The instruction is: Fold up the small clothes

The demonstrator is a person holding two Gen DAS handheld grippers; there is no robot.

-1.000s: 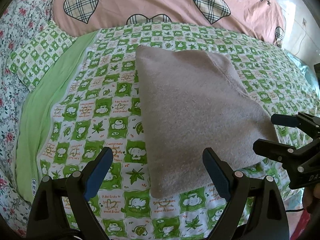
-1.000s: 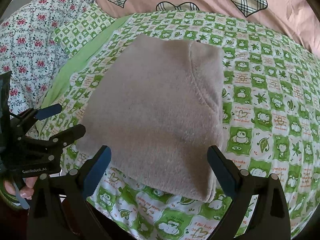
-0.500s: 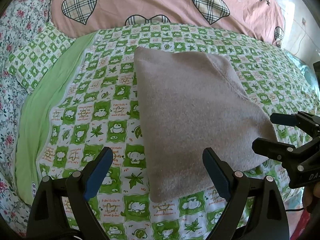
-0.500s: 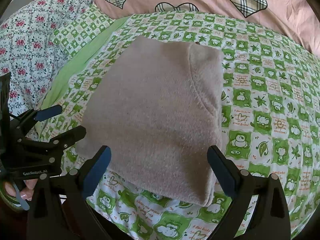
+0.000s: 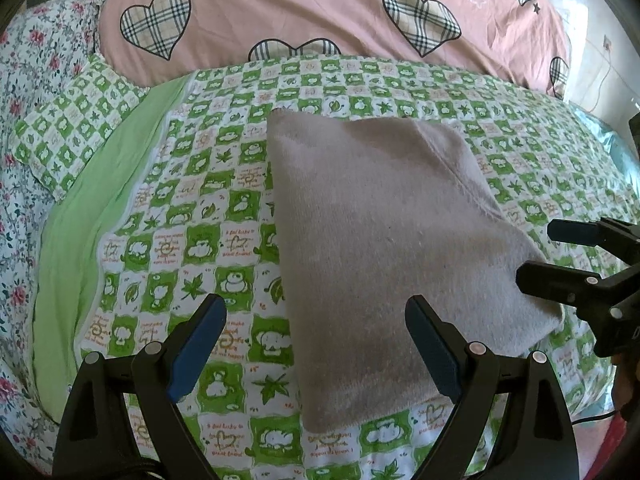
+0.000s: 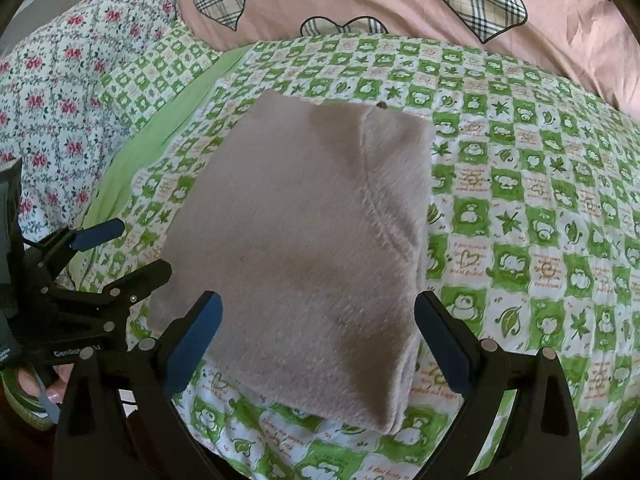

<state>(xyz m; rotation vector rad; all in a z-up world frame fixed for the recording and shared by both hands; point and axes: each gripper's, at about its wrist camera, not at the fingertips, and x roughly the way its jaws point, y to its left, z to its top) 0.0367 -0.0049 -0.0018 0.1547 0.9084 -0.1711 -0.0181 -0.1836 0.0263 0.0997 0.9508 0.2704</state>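
A folded grey fleece garment [image 5: 384,240] lies flat on the green-and-white checked sheet [image 5: 192,240], near its middle, with one fold edge running down its right part. Beyond the garment, at the sheet's far edge, sits a pink quilt with plaid hearts [image 5: 320,12]. Left of the garment a plain green strip [image 5: 80,240] borders the sheet, then a small checked pillow [image 5: 68,128] and floral bedding [image 6: 52,92]. Nothing lies on the garment or between it and either tool. The left gripper [image 5: 316,344] is released, its jaws spread wide over the garment's near left corner, empty. The right gripper [image 6: 318,344] is likewise released and empty, spanning the garment's near edge.
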